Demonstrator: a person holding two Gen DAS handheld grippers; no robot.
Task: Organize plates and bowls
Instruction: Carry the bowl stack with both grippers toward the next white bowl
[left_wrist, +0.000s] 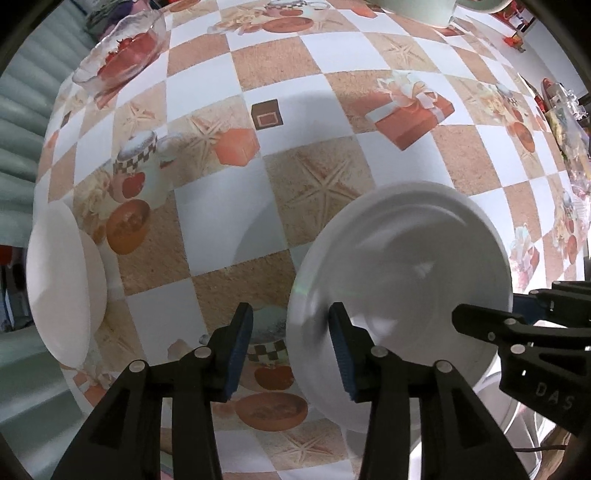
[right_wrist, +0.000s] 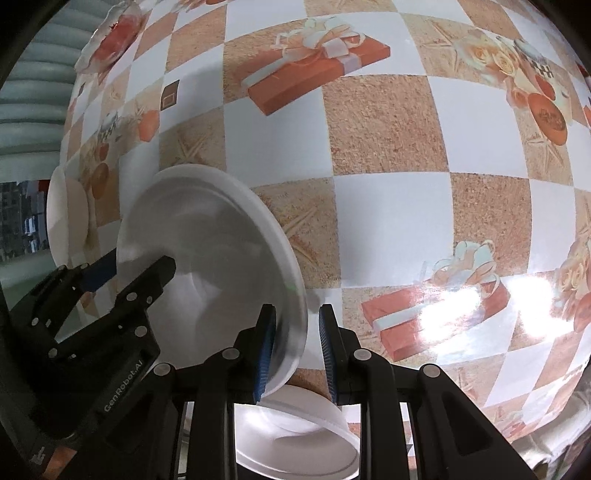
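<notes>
On the checkered tablecloth (left_wrist: 207, 214), left tongs (left_wrist: 290, 354) open, right tongs (right_wrist: 297, 354) gripping white plate (right_wrist: 207, 236).

A round white ceramic plate (left_wrist: 406, 295) is hanging tilted above a table covered in a checked white-and-tan oilcloth printed with starfish, gift boxes and cups (left_wrist: 295, 92). The left gripper (left_wrist: 291, 350), black with blue ribbed pads, is pointing down at the cloth; its jaws are standing apart, the right pad lying against the plate's left rim and the left pad hanging free of it. The right gripper (left_wrist: 461, 317), also black, is reaching in from the right edge and overlapping the plate's far rim. A white oval dish (left_wrist: 62, 284) is sitting at the table's left edge. A clear glass bowl with a wavy rim (left_wrist: 122, 48) is resting at the upper left corner.
</notes>
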